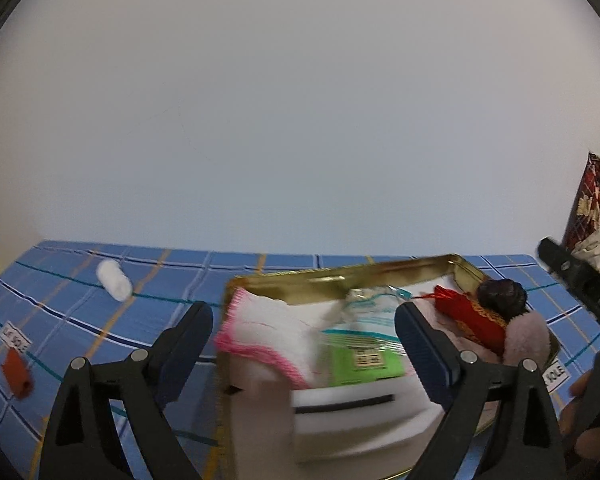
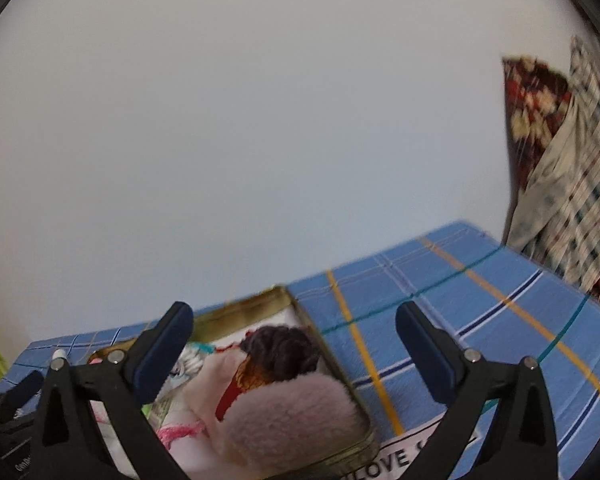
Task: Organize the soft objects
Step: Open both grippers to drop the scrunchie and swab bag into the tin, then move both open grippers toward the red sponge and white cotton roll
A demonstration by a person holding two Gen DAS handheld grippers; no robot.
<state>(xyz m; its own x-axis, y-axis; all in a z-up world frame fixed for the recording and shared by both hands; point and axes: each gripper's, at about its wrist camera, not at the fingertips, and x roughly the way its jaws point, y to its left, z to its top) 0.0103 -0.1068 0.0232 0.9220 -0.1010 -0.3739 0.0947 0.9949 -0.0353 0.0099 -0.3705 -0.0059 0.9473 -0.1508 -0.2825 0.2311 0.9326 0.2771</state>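
Stowed: gold metal tin (image 1: 380, 270) holds pink-edged white cloth (image 1: 268, 332), fluffy pink pad (image 2: 288, 416).
Left: white cotton roll (image 1: 114, 280), bench.
Tongs: both apart, empty.

The light is soft and even, without hard shadows, and the white wall (image 1: 300, 120) looks bright but a little hazy. Both fisheye views bend the blue checked cloth (image 2: 480, 300) strongly and show dark lens corners. The gold tin (image 1: 340, 276) is smeared by motion blur, and the hanging fabric (image 2: 560, 160) too.
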